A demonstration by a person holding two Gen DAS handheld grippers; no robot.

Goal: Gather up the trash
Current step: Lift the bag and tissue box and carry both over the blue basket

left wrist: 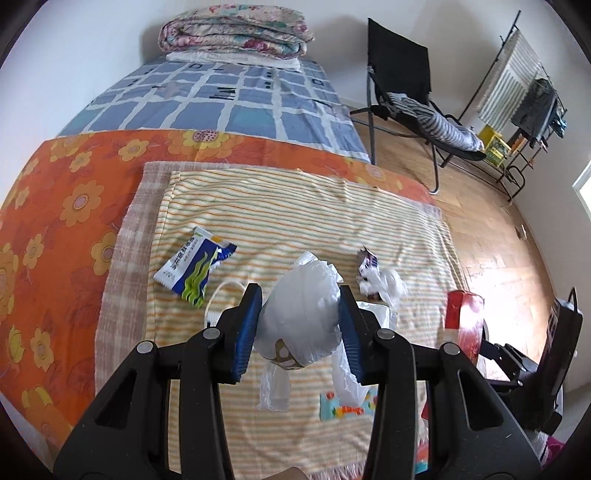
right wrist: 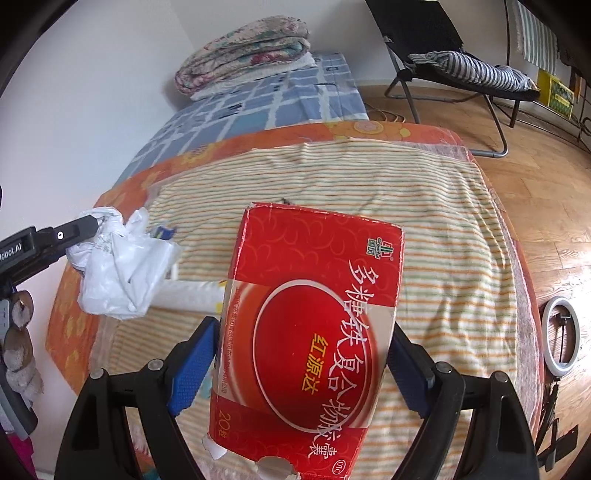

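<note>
- The left gripper [left wrist: 301,321] pinches a crumpled white plastic bag [left wrist: 301,314] between its blue pads [left wrist: 248,332], at lower centre of the left wrist view; loose ends of the bag hang below the jaws, and a brown-printed patch shows at its underside.
- In the right wrist view the same bag shows at the left edge of the frame, bunched at the tip of the left gripper's black finger and hanging clear above the bed.
- The right gripper [right wrist: 301,369] clamps a flat red carton with white and yellow Chinese print [right wrist: 310,325]; the jaws are spread wide and press on its two long sides, and the carton fills the lower centre of the frame, tilted, with a torn edge at the bottom.
- In the left wrist view that carton appears at the right edge as a red upright slab, with the black body of the right gripper beside it.
- On the striped towel [left wrist: 295,206], left of the held bag, lies a blue, white and green snack wrapper [left wrist: 192,269].
- Right of the bag, on the same towel, lies a small heap of crumpled white paper with a dark purple wrapper [left wrist: 376,275].
- A white cable [left wrist: 221,291] loops just behind the left jaw.
- The towel lies on an orange flowered bedcover [left wrist: 74,221]; farther up the frame comes a blue checked sheet [left wrist: 221,103], with a folded floral quilt [left wrist: 236,33] at the top.
- At upper right a black folding chair [left wrist: 406,85] stands on the wooden floor [left wrist: 498,229], with striped cloth on its seat.
- A ring light [right wrist: 561,336] shows at the right edge of the right wrist view.
</note>
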